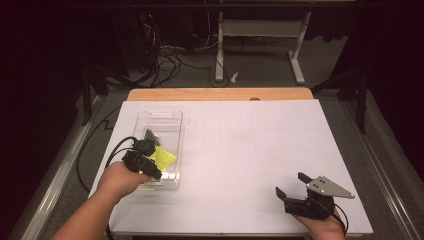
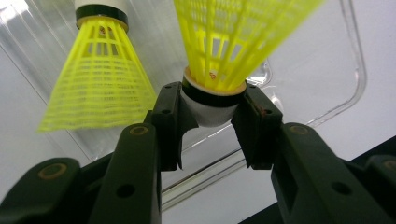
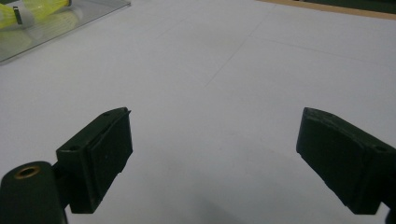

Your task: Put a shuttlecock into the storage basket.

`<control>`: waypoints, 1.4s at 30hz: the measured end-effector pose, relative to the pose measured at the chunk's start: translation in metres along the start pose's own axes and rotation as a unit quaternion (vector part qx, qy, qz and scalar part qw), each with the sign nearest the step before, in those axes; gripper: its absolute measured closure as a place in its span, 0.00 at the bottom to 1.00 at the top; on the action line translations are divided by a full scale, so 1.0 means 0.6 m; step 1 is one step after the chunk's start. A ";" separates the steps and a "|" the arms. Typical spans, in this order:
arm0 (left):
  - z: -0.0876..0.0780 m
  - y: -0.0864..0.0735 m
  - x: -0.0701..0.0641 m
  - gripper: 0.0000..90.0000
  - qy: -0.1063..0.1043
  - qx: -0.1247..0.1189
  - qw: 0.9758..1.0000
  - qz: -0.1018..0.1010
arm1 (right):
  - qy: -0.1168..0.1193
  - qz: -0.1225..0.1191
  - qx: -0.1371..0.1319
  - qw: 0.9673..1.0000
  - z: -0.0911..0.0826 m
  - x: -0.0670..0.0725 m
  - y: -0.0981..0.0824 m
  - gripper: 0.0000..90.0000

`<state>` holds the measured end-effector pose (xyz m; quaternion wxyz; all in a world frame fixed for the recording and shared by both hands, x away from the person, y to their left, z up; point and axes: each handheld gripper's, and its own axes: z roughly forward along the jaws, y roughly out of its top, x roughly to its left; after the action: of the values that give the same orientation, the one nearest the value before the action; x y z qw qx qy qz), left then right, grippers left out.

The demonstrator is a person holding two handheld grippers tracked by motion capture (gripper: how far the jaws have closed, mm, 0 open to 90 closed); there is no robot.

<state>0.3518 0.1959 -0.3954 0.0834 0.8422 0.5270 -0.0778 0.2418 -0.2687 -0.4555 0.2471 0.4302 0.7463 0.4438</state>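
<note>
While the left gripper [image 2: 212, 123] pinches the white cork base of a yellow plastic mesh shuttlecock [image 2: 233, 42] over the clear plastic tray [image 1: 172, 125], a second yellow shuttlecock [image 2: 95, 79] lies in that tray; the right gripper [image 3: 212, 154] rests well apart, jaws spread wide and empty.

Open white table [image 1: 250, 150] from centre to right edge, nothing on it, free passage there for either hand. Only obstacle sits left: clear plastic tray [image 1: 170, 120], walls raised, so entry is from above. Inside, a loose yellow shuttlecock [image 2: 100, 79] lies just beside the one the left gripper [image 2: 212, 123] has clamped by the cork, tight room. Right gripper [image 1: 291, 184] parked near front-right edge, jaws wide, nothing around it.
</note>
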 end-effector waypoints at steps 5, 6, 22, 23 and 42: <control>0.009 0.005 0.003 0.71 0.004 0.013 1.000 0.001 | 0.000 0.001 0.000 1.000 0.000 0.000 0.000 0.13; 0.011 0.006 0.003 0.71 0.003 0.016 1.000 0.003 | 0.000 0.001 0.001 1.000 0.000 0.000 0.000 0.13; 0.028 0.018 0.004 0.71 0.003 0.037 0.999 0.007 | 0.001 0.001 0.001 1.000 0.002 -0.002 -0.001 0.14; 0.028 0.018 0.004 0.71 0.002 0.037 0.999 0.008 | 0.000 0.002 0.001 1.000 0.001 -0.002 -0.001 0.14; 0.028 0.014 0.007 0.70 -0.005 0.028 1.000 0.009 | -0.001 0.008 -0.002 1.000 -0.001 -0.001 0.000 0.14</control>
<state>0.3604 0.1922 -0.4118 0.0631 0.8485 0.5166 -0.0956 0.2415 -0.2698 -0.4553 0.2452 0.4364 0.7414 0.4469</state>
